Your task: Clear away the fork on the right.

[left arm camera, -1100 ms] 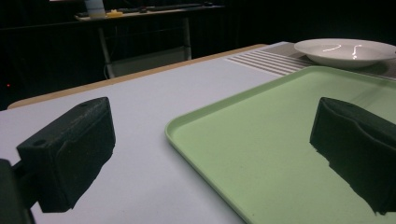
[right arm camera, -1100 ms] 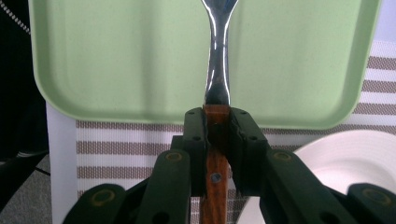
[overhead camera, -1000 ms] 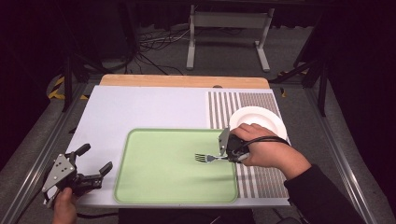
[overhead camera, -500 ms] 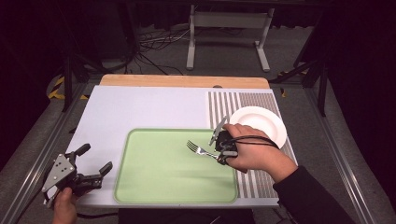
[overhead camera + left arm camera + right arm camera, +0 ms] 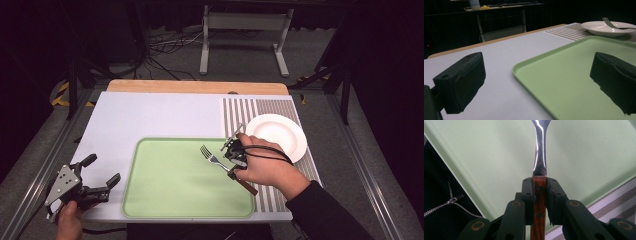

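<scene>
High view: your right gripper (image 5: 233, 152) clamps the steel fork with the reddish-brown wooden handle (image 5: 226, 169), and the change worth noting is in the fork's aim. A second ago it lay nearly level across the pale green plastic tray (image 5: 150, 200), tines toward your left; now you have swung the tines up and away from you, so the fork runs on a diagonal, its head over the tray's right part and the handle end sticking out toward you past your right hand (image 5: 265, 167). It sits just beside the round white plate (image 5: 290, 145), which lies on the grey striped mat (image 5: 240, 112) and is bare.

In the right gripper view both pads press on the wooden handle just below the metal neck, so the grip looks secure. The left gripper (image 5: 95, 172) rests released, jaws wide apart, at the near left corner of the white tabletop (image 5: 140, 115), holding nothing and unchanged.

I judge the fork is being lifted and turned for setting down, probably on or near the plate; that placing is not yet done.
</scene>
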The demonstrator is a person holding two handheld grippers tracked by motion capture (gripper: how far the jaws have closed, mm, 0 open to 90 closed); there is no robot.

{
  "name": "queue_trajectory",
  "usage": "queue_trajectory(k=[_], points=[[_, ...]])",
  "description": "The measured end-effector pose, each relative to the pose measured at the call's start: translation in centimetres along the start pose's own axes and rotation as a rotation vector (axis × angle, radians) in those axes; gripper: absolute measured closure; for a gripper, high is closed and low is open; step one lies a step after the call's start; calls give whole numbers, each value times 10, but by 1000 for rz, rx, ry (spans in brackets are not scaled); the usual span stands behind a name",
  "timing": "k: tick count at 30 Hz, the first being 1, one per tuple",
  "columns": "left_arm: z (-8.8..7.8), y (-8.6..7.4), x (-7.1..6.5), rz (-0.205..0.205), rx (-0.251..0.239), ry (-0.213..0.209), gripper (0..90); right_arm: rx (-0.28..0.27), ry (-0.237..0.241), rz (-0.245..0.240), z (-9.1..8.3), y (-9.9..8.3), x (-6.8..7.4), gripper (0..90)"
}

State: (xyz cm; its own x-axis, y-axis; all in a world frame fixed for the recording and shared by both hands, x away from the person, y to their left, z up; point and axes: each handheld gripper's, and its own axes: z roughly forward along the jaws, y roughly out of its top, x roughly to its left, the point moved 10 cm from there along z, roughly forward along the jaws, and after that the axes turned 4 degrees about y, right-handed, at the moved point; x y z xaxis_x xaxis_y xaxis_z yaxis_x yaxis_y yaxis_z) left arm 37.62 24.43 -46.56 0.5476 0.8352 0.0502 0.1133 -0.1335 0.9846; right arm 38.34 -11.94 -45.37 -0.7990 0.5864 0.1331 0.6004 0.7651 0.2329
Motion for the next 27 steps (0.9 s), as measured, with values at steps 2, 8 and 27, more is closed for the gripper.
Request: queue_trajectory(k=[2, 8, 27], points=[[0, 0, 0, -1, -1, 0, 7, -5, 0, 22, 1, 1, 0, 781], [0, 0, 0, -1, 0, 1, 7, -8, 5, 100, 4, 3, -1, 781], [0, 0, 0, -1, -1, 1, 7, 26, -15, 187, 23, 3, -7, 780]])
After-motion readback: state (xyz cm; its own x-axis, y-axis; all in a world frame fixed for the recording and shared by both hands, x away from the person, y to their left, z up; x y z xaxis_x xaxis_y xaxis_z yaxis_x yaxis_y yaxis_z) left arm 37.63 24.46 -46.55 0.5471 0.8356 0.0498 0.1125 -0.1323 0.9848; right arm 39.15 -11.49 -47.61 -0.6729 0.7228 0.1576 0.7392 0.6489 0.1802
